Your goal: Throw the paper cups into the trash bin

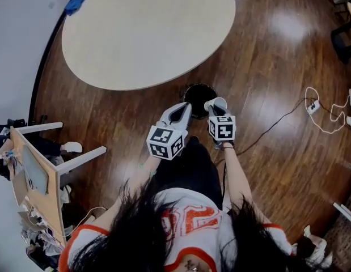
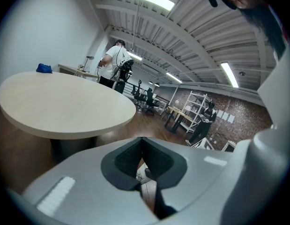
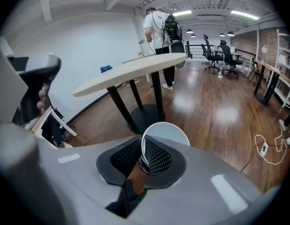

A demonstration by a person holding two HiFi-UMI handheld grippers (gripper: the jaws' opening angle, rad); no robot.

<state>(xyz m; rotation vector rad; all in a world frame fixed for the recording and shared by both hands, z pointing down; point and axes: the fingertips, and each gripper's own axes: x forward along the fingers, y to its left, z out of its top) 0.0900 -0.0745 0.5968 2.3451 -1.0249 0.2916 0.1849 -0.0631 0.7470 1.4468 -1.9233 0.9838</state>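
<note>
Presently pinching the paper cup (image 3: 168, 132) by its wall in the right gripper (image 3: 142, 149), clenching the jaws with one pad seemingly inside the rim and one outside, and pointing its long axis roughly forward along the jaws. Holding the left gripper (image 2: 142, 150) just beside it on the near side of the trash bin (image 1: 199, 98), pressing its jaws together on nothing. Judging that dark round shape on the floor to be the trash bin, and hanging the cup at its near right edge. Needing, by that judgement, only a small shift forward and left before letting go, and favouring the right gripper as the nearer. Showing, beyond the trash bin, the round table (image 1: 147, 33) bearing a blue thing (image 2: 43, 68) at its far side.
</note>
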